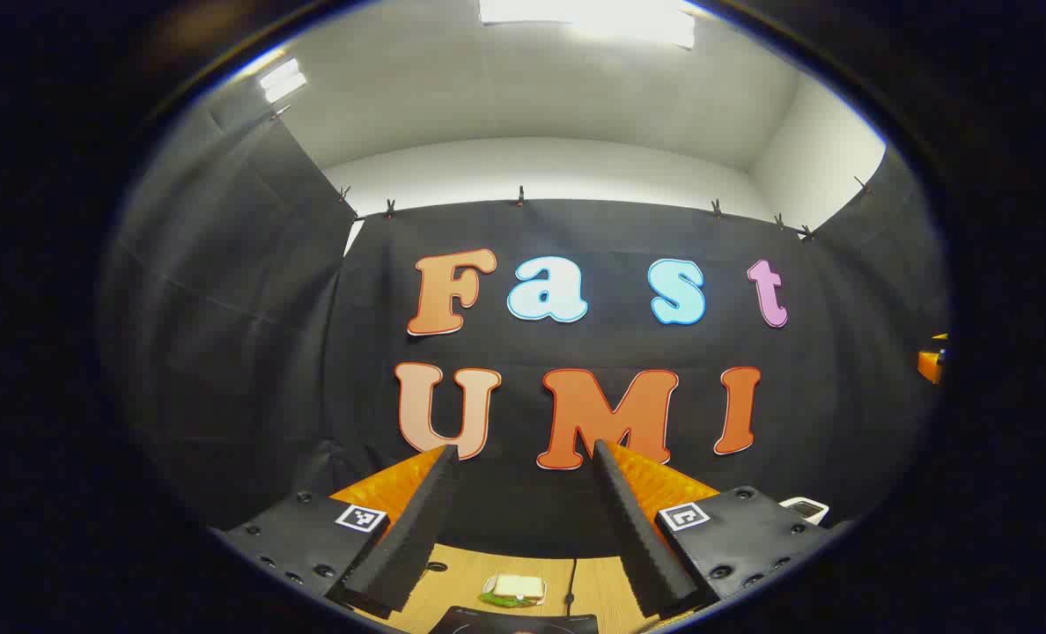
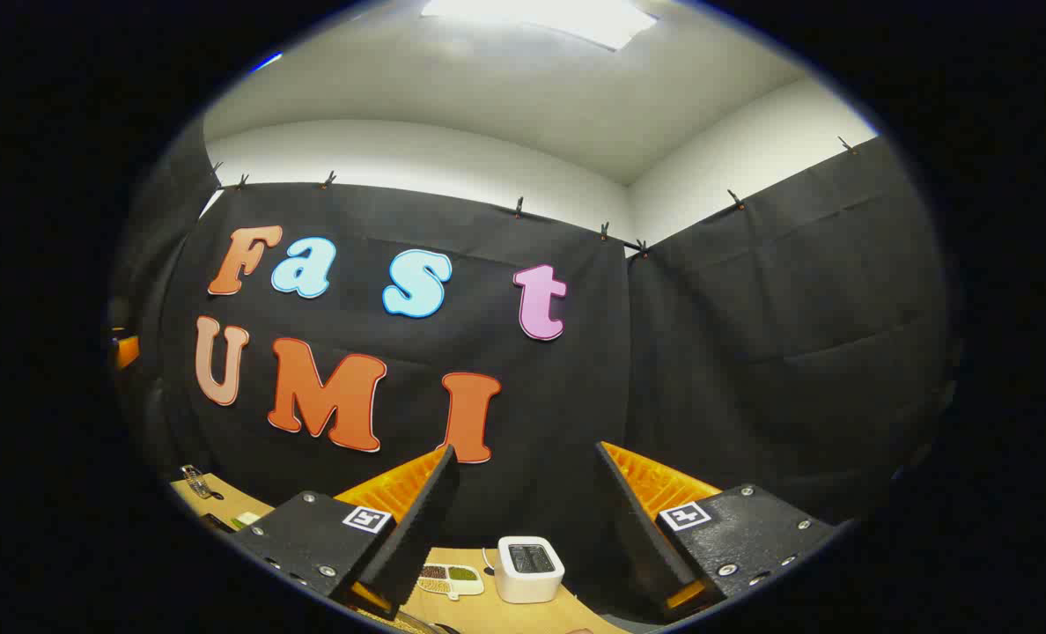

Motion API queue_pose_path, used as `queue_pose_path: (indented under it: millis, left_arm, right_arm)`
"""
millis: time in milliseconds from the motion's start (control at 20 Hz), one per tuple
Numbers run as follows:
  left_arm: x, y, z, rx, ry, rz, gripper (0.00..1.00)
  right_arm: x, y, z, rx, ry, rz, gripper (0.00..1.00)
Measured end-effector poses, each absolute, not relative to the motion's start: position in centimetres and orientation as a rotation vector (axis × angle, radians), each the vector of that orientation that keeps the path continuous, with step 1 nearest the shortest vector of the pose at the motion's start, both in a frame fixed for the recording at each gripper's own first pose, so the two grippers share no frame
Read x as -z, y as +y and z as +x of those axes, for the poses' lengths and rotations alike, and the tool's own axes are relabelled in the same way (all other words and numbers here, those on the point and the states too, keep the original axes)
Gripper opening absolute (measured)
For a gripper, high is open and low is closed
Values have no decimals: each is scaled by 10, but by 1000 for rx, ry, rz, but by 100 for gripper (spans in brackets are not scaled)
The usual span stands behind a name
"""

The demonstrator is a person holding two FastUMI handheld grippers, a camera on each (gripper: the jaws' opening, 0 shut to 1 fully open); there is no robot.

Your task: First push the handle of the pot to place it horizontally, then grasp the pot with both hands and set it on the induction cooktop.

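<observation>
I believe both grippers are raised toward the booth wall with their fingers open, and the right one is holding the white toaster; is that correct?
Not quite. In the right gripper view the right gripper is open and holds nothing; the white toaster sits on the wooden table beyond its fingers. The left gripper is likewise open, raised toward the wall.

- Walls: black cloth [image 1: 250, 291] clipped along its top edge, hung in front of white walls [image 1: 541, 172].
- Ceiling: white, with bright light panels [image 2: 541, 18].
- Furniture: light wooden table [image 1: 461, 581] at the foot of the cloth.
</observation>
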State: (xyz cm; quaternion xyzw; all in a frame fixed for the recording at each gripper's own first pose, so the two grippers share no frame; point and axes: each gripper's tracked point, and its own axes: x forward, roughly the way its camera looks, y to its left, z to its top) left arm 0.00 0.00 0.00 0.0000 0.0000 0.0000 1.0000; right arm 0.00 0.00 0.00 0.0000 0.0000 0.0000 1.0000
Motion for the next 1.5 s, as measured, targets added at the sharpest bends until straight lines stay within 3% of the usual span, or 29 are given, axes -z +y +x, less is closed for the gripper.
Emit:
queue_pose_path:
  millis: [800, 1100, 1300, 1350, 1400, 1450, 1500]
  left_arm:
    - [22, -79, -35, 121, 63, -2, 97]
    - [59, -115, -49, 158, 168, -10, 95]
    - [116, -132, -67, 170, 346, -1, 48]
    - [132, -133, -71, 151, 398, 5, 27]
    - [147, -132, -78, 140, 450, 4, 13]
    - [164, -137, -86, 149, 506, -11, 7]
    - [180, -143, -91, 162, 564, -24, 8]
  right_arm:
    - [9, -58, -6, -13, 46, -50, 95]
    - [28, -68, 4, -42, 65, -44, 95]
    - [44, -81, 9, -51, 84, -32, 95]
    - [49, -86, 9, -52, 92, -30, 95]
    - [53, -90, 9, -51, 98, -28, 95]
    - [58, -94, 9, -49, 105, -30, 95]
    - [63, -99, 9, -47, 112, -35, 95]
